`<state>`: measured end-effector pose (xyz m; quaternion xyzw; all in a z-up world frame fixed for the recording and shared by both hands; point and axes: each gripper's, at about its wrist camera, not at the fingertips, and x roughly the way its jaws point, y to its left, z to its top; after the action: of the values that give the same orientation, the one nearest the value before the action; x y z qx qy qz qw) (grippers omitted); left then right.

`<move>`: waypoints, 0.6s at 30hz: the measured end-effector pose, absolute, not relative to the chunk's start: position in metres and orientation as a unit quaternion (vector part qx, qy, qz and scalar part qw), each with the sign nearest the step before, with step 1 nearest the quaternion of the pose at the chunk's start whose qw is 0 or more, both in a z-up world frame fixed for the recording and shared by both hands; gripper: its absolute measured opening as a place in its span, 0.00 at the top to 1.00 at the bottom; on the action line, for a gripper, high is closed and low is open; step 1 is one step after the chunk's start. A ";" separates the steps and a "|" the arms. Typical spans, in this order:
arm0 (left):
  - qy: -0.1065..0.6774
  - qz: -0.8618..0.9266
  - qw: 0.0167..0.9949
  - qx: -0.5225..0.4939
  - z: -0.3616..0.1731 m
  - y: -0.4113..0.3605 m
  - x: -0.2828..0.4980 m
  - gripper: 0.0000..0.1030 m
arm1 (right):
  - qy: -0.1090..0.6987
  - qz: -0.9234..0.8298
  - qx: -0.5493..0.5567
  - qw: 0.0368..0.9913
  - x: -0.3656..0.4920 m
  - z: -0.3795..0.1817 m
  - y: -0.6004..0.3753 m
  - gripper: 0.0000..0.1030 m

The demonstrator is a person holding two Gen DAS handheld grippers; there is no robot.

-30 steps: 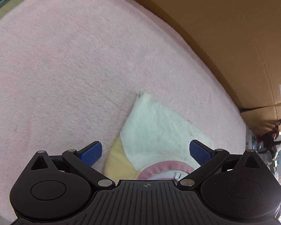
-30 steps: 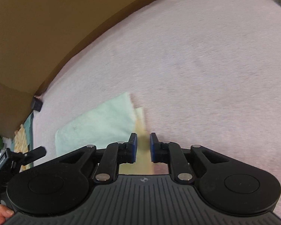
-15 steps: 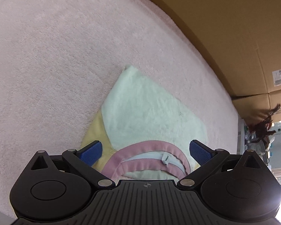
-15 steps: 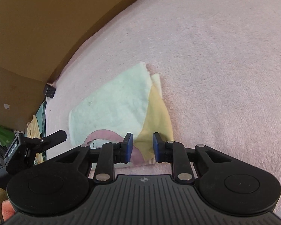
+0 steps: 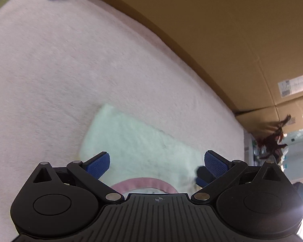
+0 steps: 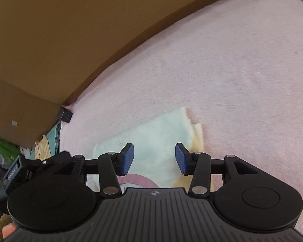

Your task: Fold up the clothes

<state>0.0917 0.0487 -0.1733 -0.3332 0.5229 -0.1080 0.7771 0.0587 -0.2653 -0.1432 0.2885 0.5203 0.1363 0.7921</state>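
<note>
Right claw point(image 6: 154, 159), its jaws just spread off the folded garment point(image 6: 153, 139), hung empty like the spread left claw point(image 5: 156, 164); both should lift clear without dragging the fold.

Soft, even light, fisheye-bent edges, slight motion blur (white glare low right, left view).
</note>
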 end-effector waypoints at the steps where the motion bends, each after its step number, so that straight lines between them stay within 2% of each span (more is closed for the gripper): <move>1: 0.534 -0.108 0.771 -0.330 -0.182 0.044 0.094 0.00 | 0.530 0.138 0.285 0.787 0.062 -0.150 -0.258 0.51; 2: 0.545 -0.109 0.765 -0.326 -0.191 0.039 0.096 0.00 | 0.538 0.138 0.279 0.784 0.063 -0.157 -0.254 0.51; 4: 0.548 -0.108 0.762 -0.328 -0.200 0.041 0.094 0.00 | 0.531 0.133 0.269 0.792 0.059 -0.162 -0.256 0.62; 8: 0.541 -0.084 0.764 -0.342 -0.196 0.066 0.085 0.00 | 0.517 0.091 0.284 0.802 0.051 -0.161 -0.288 0.69; 9: 0.536 -0.075 0.768 -0.343 -0.193 0.073 0.084 0.00 | 0.517 0.065 0.282 0.806 0.050 -0.160 -0.297 0.62; 10: 0.529 -0.067 0.772 -0.346 -0.188 0.079 0.084 0.00 | 0.513 0.046 0.278 0.811 0.050 -0.158 -0.305 0.59; 14: 0.502 -0.065 0.779 -0.371 -0.175 0.093 0.099 0.00 | 0.480 0.061 0.317 0.816 0.057 -0.142 -0.314 0.58; 18: 0.506 -0.075 0.777 -0.366 -0.178 0.075 0.127 0.00 | 0.494 0.106 0.314 0.804 0.084 -0.142 -0.278 0.50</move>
<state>0.1265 0.0751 -0.1785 -0.3660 0.5060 -0.0749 0.7774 0.0840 -0.2779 -0.1421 0.3143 0.4942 0.1056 0.8036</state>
